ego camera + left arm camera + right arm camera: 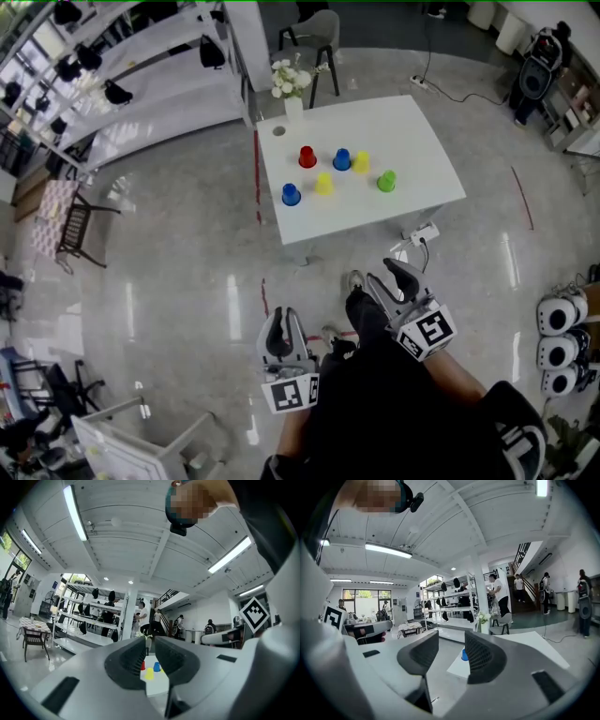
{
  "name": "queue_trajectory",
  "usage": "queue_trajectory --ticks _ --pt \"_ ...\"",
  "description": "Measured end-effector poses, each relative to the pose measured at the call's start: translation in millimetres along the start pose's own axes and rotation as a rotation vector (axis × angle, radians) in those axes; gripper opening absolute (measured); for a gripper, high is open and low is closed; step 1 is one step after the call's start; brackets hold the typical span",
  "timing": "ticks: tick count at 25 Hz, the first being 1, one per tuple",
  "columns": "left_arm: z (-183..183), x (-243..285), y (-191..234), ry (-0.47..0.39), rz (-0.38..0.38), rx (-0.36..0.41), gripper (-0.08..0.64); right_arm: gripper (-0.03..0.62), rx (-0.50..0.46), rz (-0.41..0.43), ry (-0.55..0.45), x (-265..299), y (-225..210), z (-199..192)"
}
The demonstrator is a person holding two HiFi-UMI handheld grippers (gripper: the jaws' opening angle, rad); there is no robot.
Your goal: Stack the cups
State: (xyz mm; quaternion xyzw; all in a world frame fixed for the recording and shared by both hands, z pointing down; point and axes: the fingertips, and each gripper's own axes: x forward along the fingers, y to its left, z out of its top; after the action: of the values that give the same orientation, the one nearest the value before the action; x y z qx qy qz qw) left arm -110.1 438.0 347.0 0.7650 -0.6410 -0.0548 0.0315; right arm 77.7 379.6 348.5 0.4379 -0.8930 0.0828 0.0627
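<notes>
Several small cups stand apart and upside down on the white table [412,141]: a red cup [307,157], a blue cup [341,159], a yellow cup [361,161], a green cup [385,181], a second yellow cup [323,184] and a second blue cup [291,194]. Both grippers hang well short of the table, over the floor. My left gripper [281,323] is open with a narrow gap and nothing in it; the left gripper view shows the red cup [142,666] far off between its fingers. My right gripper [398,275] is open wider and empty, with a blue cup [464,655] beyond.
A vase of white flowers [292,86] stands at the table's far left corner. A power strip [424,232] lies on the floor by the near edge. A grey chair [322,33] is behind the table, white shelving [141,84] to the left, and people are in the background.
</notes>
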Motion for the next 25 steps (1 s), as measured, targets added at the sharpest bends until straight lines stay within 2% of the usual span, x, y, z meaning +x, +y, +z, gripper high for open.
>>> queue_trajectory --ticks 5,11,20,25 --pt "1.5 13.0 17.6 0.007 0.004 0.005 0.045 0.179 -0.006 0.015 -0.010 28.0 1.9 7.8" --pt "5.7 50.8 36.7 0.001 0.015 -0.009 0.032 0.179 0.005 0.022 -0.018 69.4 -20.5 12.9" --pt "15.4 150.0 47.1 0.004 -0.010 -0.001 0.021 0.179 0.017 0.016 0.013 154.3 -89.2 25.3" --pt "24.9 213.5 46.2 0.006 0.020 0.013 0.021 0.179 0.028 0.046 0.034 203.1 -135.6 36.4"
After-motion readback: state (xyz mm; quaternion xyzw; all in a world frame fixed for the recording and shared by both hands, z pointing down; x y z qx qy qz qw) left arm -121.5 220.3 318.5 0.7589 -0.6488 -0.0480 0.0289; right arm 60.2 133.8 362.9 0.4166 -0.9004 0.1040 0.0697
